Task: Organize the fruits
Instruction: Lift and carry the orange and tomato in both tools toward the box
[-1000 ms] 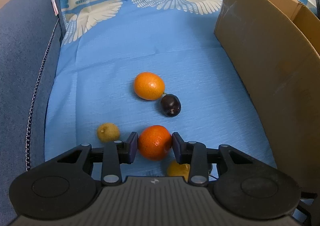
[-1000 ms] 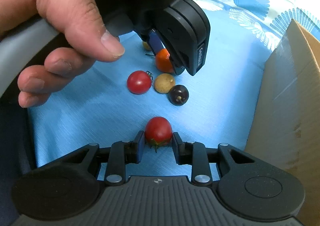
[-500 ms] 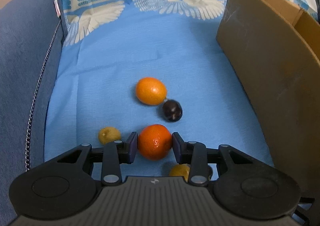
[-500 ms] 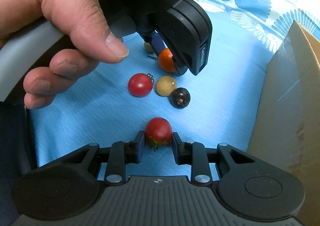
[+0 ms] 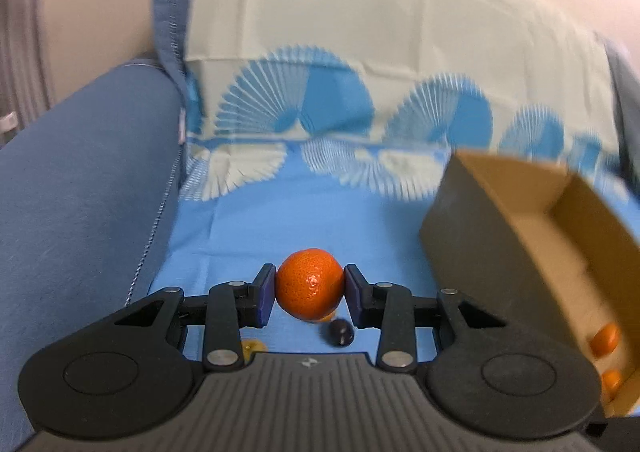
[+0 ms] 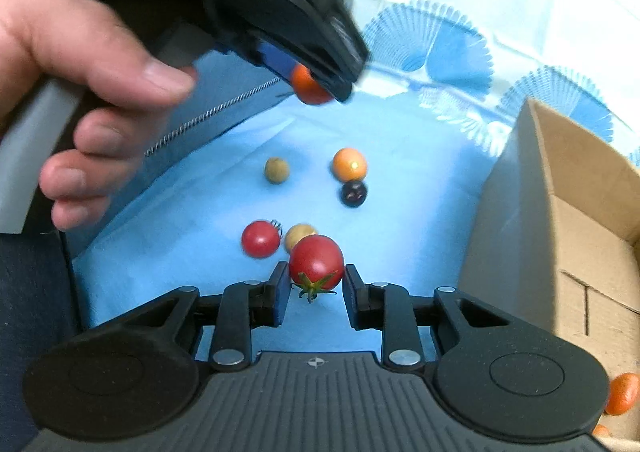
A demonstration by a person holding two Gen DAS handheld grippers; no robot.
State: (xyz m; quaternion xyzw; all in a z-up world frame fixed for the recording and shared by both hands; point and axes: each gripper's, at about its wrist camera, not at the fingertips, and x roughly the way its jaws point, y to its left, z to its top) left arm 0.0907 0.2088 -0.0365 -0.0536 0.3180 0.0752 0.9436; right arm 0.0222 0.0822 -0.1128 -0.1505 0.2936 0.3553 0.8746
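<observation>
Right hand-held gripper point(image 6: 316, 284), nearest: pads clamped on a red tomato point(image 6: 316, 260), green stem end pointing down toward the camera; it is held clear of the blue sheet point(image 6: 420, 203), apparently so it can travel over the box wall. Left hand-held gripper point(image 5: 310, 294): pads clamped on both sides of an orange point(image 5: 310, 284), gripped across its middle, which looks like a secure hold on a round fruit. From the right view the left hand-held gripper hangs high above the sheet, the person's hand point(image 6: 80, 83) wrapped around its handle. Loose on the sheet below: a second red tomato point(image 6: 260, 239) touching a tan fruit point(image 6: 300, 234); farther out a dark plum point(image 6: 353, 193) just beside another orange point(image 6: 349, 163), and a small yellow-green fruit point(image 6: 276, 170) apart to the left. Cardboard box point(image 5: 480, 248) stands open at the right; small orange fruits point(image 5: 605, 340) already lie in its near corner, so it reads as the collecting place. Judgement: both held fruits are mid-carry toward the box; five pieces remain on the sheet. Beyond: patterned cloth point(image 5: 360, 111) draped over the sofa back, blue armrest point(image 5: 88, 179) at left.
</observation>
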